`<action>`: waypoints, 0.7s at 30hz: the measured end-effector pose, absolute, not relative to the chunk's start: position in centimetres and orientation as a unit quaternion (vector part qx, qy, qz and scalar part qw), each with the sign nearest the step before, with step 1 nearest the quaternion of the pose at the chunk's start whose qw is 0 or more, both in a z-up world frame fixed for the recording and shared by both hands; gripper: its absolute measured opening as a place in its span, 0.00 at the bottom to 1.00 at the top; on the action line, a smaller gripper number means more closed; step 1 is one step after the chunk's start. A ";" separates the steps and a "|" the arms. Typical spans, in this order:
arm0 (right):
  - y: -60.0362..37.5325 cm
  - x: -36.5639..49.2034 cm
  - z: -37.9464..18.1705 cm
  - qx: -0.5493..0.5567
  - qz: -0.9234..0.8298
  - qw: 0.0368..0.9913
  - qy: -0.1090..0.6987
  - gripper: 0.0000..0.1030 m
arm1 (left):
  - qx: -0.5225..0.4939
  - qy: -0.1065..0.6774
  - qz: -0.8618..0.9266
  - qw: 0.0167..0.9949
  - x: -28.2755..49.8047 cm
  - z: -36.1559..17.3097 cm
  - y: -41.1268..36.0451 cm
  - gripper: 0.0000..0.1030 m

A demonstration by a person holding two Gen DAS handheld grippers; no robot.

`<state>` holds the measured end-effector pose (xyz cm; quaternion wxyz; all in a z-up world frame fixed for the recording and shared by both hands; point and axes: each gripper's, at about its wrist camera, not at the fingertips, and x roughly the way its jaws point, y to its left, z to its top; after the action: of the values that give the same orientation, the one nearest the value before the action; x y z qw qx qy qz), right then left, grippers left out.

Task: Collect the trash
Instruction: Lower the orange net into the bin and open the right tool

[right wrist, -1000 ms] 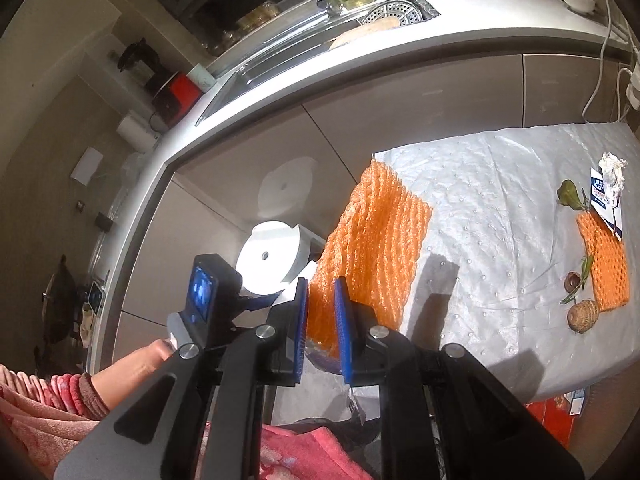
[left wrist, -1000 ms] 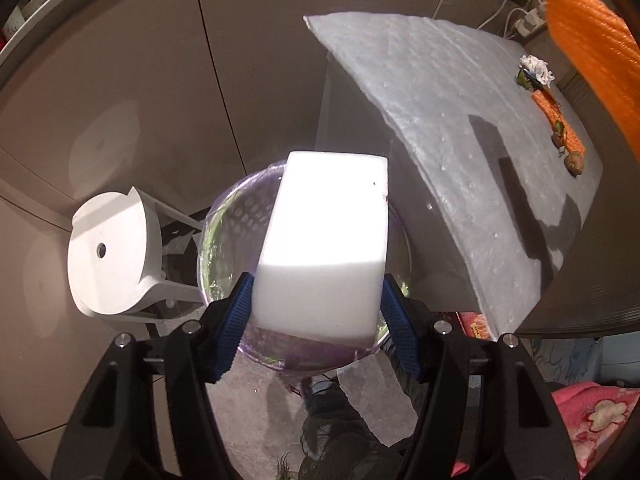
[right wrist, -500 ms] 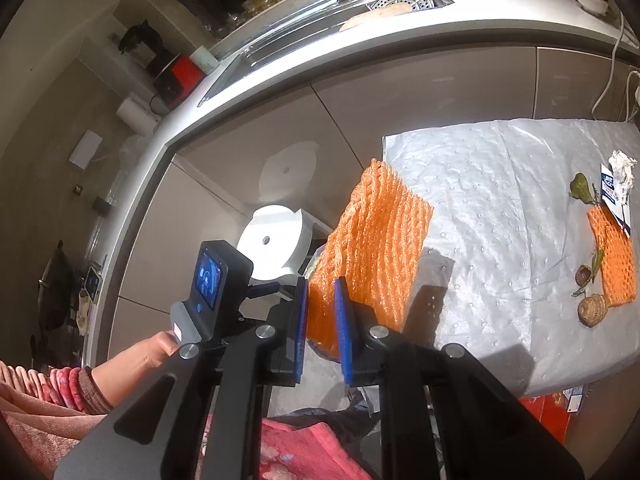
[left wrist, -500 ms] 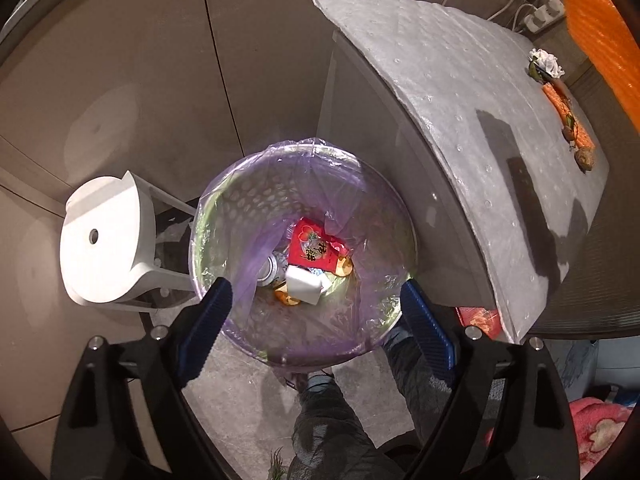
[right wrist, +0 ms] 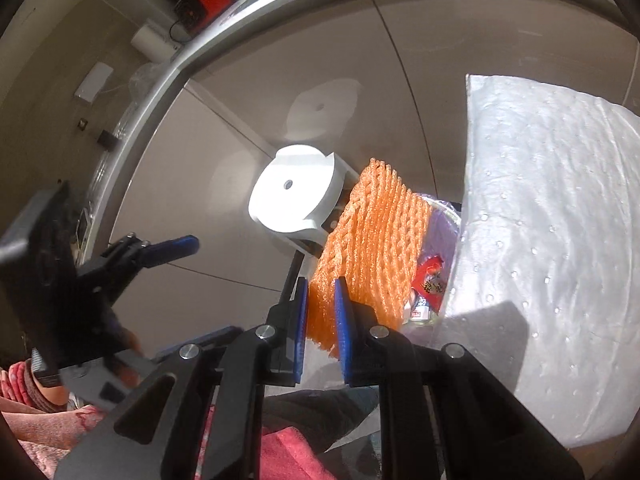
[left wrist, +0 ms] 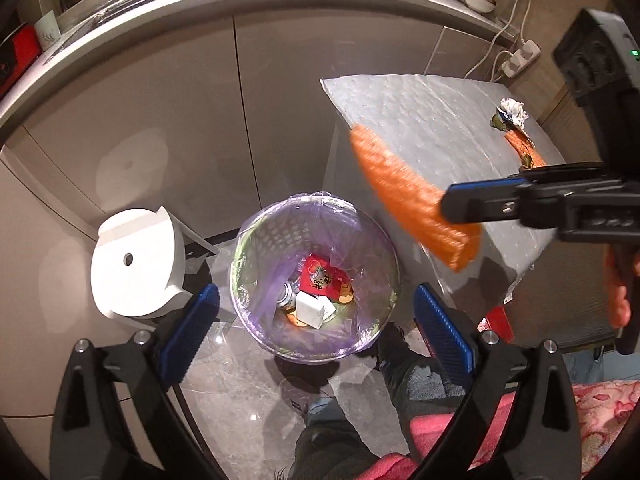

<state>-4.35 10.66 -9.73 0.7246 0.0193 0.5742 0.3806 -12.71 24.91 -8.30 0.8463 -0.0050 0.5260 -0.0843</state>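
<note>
Left gripper (left wrist: pixel 316 326): jaws wide apart, empty, above round purple-lined waste bin (left wrist: pixel 256 248). Right gripper (right wrist: pixel 321 316): clamped on orange foam mesh sleeve (right wrist: pixel 372 248), long axis slanting up and away over the bin's rim. Beyond: grey padded bench (left wrist: pixel 432 120), white round stool (left wrist: pixel 134 264).

The left gripper (left wrist: pixel 314 328) now gapes empty; the white foam block (left wrist: pixel 309 309) it held lies inside the bin (left wrist: pixel 372 240). The right gripper (right wrist: pixel 321 322) brings the orange foam net (right wrist: pixel 376 248) closer, over the bin's edge.
</note>
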 end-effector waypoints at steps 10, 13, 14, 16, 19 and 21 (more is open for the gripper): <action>16.0 -3.9 -18.5 -0.083 0.362 0.688 0.624 0.15 | -0.022 0.522 -0.056 0.851 -14.4 -6.4 26.6 0.91; 17.0 -3.9 -20.0 -0.099 0.360 0.682 0.629 0.15 | -0.022 0.524 -0.048 0.850 -14.7 -6.5 27.2 0.91; 17.2 -3.9 -20.2 -0.103 0.358 0.683 0.629 0.15 | -0.022 0.524 -0.044 0.850 -14.8 -6.5 27.3 0.91; 17.3 -3.8 -20.6 -0.107 0.357 0.681 0.630 0.19 | -0.023 0.526 -0.038 0.849 -14.9 -6.6 27.7 0.91; 17.0 -3.6 -20.3 -0.104 0.355 0.684 0.629 0.39 | -0.028 0.528 -0.032 0.848 -14.9 -6.8 28.2 0.91; 16.5 -3.6 -19.5 -0.095 0.356 0.688 0.625 0.43 | -0.030 0.528 -0.030 0.848 -14.8 -6.8 28.4 0.91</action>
<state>-3.63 16.48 -19.54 0.6884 -0.0954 0.6247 0.3560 -14.76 28.37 -6.80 0.8480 -0.0295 0.5283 -0.0298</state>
